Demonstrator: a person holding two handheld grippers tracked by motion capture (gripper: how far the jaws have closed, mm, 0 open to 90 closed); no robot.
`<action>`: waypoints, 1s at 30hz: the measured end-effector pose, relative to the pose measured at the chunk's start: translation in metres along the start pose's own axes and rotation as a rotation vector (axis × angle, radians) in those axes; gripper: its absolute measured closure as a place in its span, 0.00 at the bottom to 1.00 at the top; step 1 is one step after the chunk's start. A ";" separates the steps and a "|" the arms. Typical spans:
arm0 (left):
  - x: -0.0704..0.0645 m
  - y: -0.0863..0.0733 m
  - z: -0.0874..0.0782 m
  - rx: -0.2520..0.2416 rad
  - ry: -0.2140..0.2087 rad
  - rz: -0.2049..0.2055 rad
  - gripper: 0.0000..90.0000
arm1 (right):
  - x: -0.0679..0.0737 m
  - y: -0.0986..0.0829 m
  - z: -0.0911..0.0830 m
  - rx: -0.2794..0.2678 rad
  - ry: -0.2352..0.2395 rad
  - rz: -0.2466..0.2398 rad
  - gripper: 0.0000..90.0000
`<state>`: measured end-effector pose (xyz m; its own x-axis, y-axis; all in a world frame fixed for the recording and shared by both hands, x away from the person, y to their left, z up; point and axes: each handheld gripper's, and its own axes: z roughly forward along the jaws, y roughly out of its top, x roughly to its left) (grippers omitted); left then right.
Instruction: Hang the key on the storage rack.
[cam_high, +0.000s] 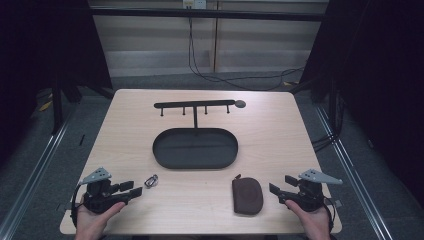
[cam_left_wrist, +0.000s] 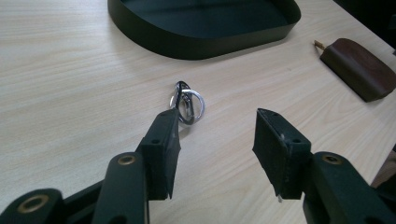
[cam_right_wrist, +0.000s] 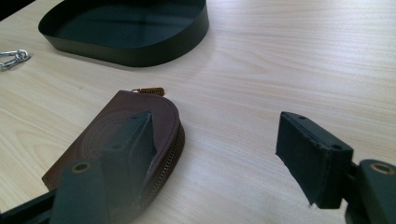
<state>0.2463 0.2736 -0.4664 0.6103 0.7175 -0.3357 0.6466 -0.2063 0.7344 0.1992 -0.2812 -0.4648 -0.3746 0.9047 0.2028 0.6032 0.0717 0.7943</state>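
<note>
Your left gripper (cam_high: 131, 189) rests at the lower left of the high view, and its fingers (cam_left_wrist: 161, 149) stand wide apart with nothing between them. In the left gripper view the key ring (cam_left_wrist: 187, 105) lies flat on the desk (cam_high: 280, 145), just above the tip of the left finger, a little left of the frame's middle. It is very close to that fingertip, but I cannot tell if it touches. It lies outside the gap between the fingers, not in it.

Your right gripper (cam_high: 278, 191) rests at the lower right of the high view, also with the fingers (cam_right_wrist: 308, 156) wide apart and holding nothing. In the right gripper view the brown zip pouch (cam_right_wrist: 116, 135) lies at the lower left, and the left finger stands in front of it; the gap shows bare desk.

The black oval tray (cam_high: 195, 148) sits in the middle of the desk, with the black hook rack (cam_high: 194, 104) above it.
</note>
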 end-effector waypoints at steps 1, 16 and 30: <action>0.000 0.000 0.000 0.004 0.004 0.000 0.58 | 0.000 0.000 0.000 -0.001 0.002 0.009 0.31; -0.003 0.005 -0.001 0.026 0.003 0.015 0.61 | -0.001 -0.001 0.001 -0.003 0.003 0.011 0.31; -0.014 0.026 0.010 0.082 -0.023 0.079 0.65 | 0.000 0.000 0.002 0.011 0.002 0.004 0.30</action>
<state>0.2592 0.2512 -0.4484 0.6709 0.6814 -0.2926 0.6305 -0.3165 0.7087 0.2005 -0.2805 -0.4664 -0.3734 0.9042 0.2072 0.6128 0.0728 0.7869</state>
